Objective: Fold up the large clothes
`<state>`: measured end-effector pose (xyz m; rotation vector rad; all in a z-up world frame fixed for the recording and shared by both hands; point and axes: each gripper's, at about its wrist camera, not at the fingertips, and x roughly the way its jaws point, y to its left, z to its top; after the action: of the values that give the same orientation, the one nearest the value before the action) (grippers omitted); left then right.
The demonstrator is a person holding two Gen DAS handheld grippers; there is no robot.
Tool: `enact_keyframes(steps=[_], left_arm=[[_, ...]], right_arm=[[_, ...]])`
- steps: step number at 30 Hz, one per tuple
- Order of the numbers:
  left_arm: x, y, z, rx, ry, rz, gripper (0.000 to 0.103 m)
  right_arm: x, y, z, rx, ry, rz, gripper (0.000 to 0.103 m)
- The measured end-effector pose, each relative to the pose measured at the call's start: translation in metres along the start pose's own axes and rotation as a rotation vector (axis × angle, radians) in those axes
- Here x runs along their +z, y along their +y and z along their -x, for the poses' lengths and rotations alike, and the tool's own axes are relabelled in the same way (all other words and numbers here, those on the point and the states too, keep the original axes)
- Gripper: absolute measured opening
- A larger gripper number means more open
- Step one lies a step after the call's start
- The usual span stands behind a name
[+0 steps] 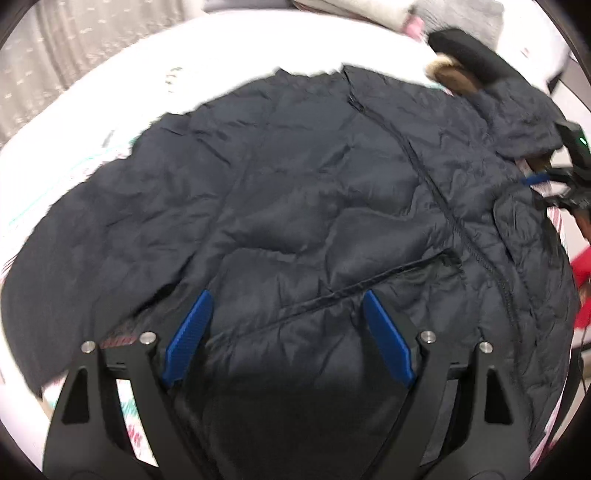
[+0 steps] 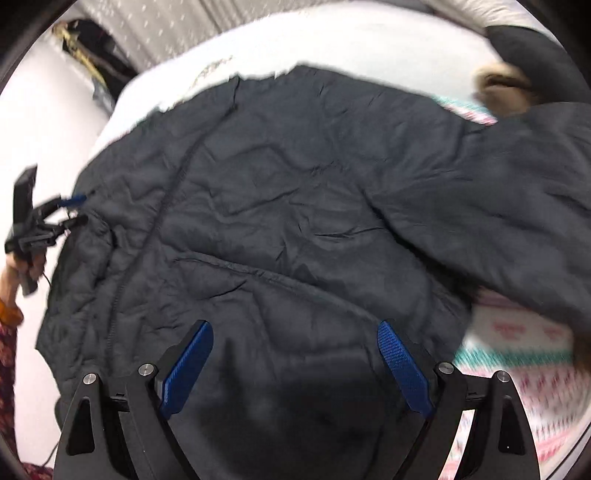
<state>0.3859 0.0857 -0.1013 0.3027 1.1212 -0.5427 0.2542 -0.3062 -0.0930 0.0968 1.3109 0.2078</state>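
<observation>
A large dark quilted jacket (image 1: 295, 206) lies spread on the bed, with a fur-trimmed hood (image 1: 454, 70) at the far right. My left gripper (image 1: 286, 299) hovers open and empty just above the jacket near a pocket seam. In the right wrist view the same jacket (image 2: 295, 206) fills the frame, one sleeve (image 2: 517, 206) lying out to the right. My right gripper (image 2: 295, 330) is open and empty over the jacket's near part. The right gripper also shows at the left view's right edge (image 1: 554, 188), and the left gripper at the right view's left edge (image 2: 70, 210).
The bed carries a white cover (image 1: 147, 74) and a pink-and-teal patterned sheet (image 2: 517, 354). Pillows and folded cloth (image 1: 369, 11) lie at the bed's far end. A grey curtain (image 1: 55, 55) hangs behind. A dark object (image 2: 92, 48) stands by the wall.
</observation>
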Motion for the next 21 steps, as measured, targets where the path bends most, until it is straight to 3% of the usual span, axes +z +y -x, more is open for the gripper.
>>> enact_keyframes(steps=[1,2,3,4,5,6,10,13,16,19,21], left_arm=[[0.001,0.001,-0.004,-0.008,0.023,-0.007,0.069],[0.000,0.000,-0.008,-0.016,0.041,-0.014,0.045],[-0.001,0.000,-0.007,-0.028,0.045,-0.017,0.032],[-0.003,-0.001,-0.002,-0.050,0.034,-0.024,0.024],[-0.005,-0.002,0.005,-0.066,0.022,-0.033,0.011],[-0.007,-0.004,0.013,-0.080,0.004,-0.038,0.004],[-0.025,-0.021,0.062,-0.160,-0.083,-0.081,0.003],[-0.049,-0.045,0.094,-0.196,-0.093,-0.150,0.003],[-0.085,-0.066,0.104,-0.205,-0.029,-0.226,0.004],[-0.123,-0.084,0.097,-0.152,0.093,-0.310,0.005],[-0.138,-0.095,0.099,-0.118,0.146,-0.376,0.012]], right_arm=[[0.003,-0.003,-0.011,-0.010,0.026,0.001,0.091],[0.004,-0.006,-0.018,-0.011,0.044,-0.004,0.083],[0.003,-0.009,-0.024,-0.005,0.060,-0.010,0.073],[0.001,-0.009,-0.023,0.017,0.065,-0.003,0.045],[-0.003,-0.007,-0.019,0.075,0.064,0.008,0.015],[-0.007,-0.004,-0.015,0.136,0.067,0.019,0.010],[-0.032,0.018,0.021,0.181,0.024,0.125,0.010],[-0.053,0.030,0.049,0.187,-0.007,0.173,0.012],[-0.081,0.032,0.064,0.176,0.008,0.188,0.020],[-0.107,0.033,0.063,0.140,0.078,0.212,0.038],[-0.124,0.032,0.062,0.147,0.150,0.226,0.041]])
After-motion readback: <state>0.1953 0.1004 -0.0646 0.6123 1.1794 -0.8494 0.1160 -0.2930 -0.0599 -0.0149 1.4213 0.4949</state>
